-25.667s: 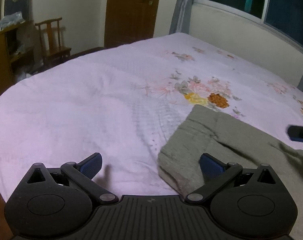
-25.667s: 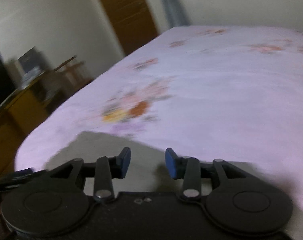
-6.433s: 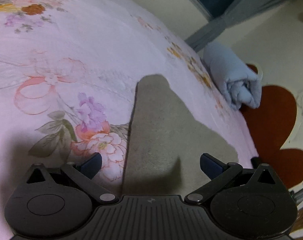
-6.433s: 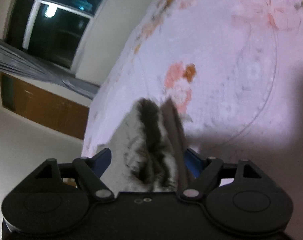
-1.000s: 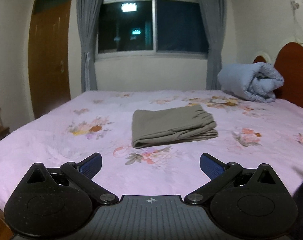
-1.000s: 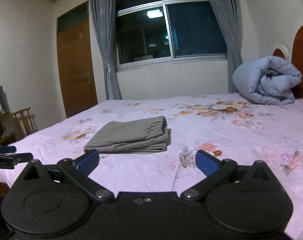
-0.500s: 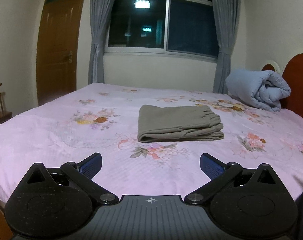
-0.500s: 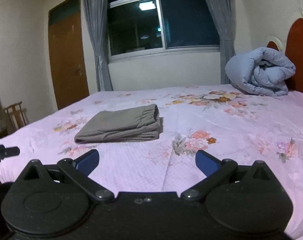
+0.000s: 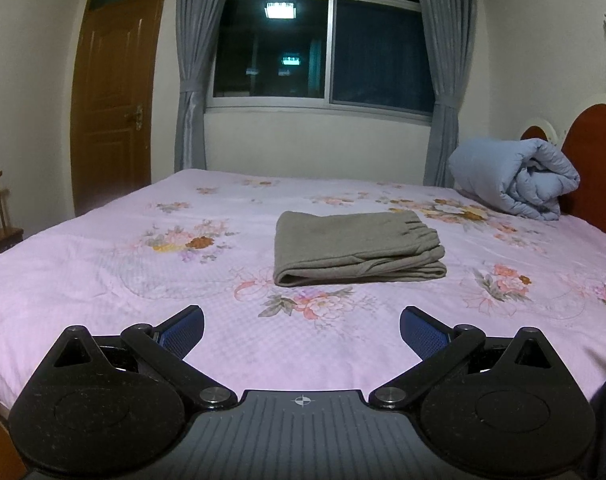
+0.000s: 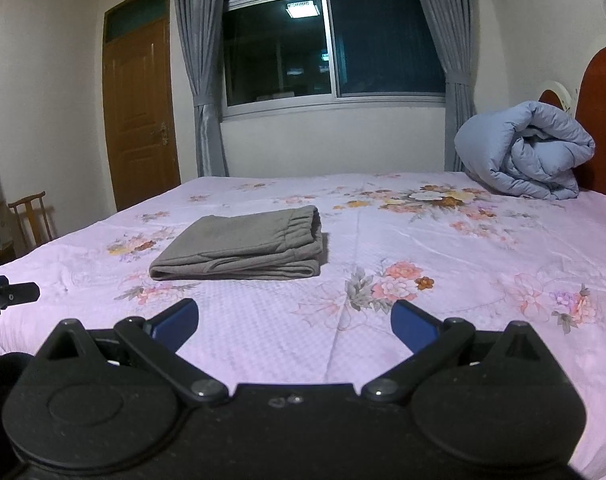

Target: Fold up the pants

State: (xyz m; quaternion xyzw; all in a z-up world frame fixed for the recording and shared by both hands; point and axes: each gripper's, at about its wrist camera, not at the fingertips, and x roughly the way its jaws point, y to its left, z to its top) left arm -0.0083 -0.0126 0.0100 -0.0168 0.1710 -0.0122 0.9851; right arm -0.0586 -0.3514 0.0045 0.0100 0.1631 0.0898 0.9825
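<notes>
Pants (image 9: 355, 246) folded into a flat grey stack, lying mid-bed (image 9: 103, 280) on the floral sheet, well in from every edge. Left gripper (image 9: 302, 330) and right gripper (image 10: 294, 322): jaws spread wide, empty, hovering near the bed's near edge. Rolled blue quilt (image 9: 515, 178) at headboard corner.

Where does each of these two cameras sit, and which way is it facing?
Left wrist: sits on the left tool, facing across the bed to the window; its open fingers show.
Right wrist: sits on the right tool, facing likewise; its open fingers show, the other tool at left.
Shared: folded grey pants, rolled blue duvet, door.
</notes>
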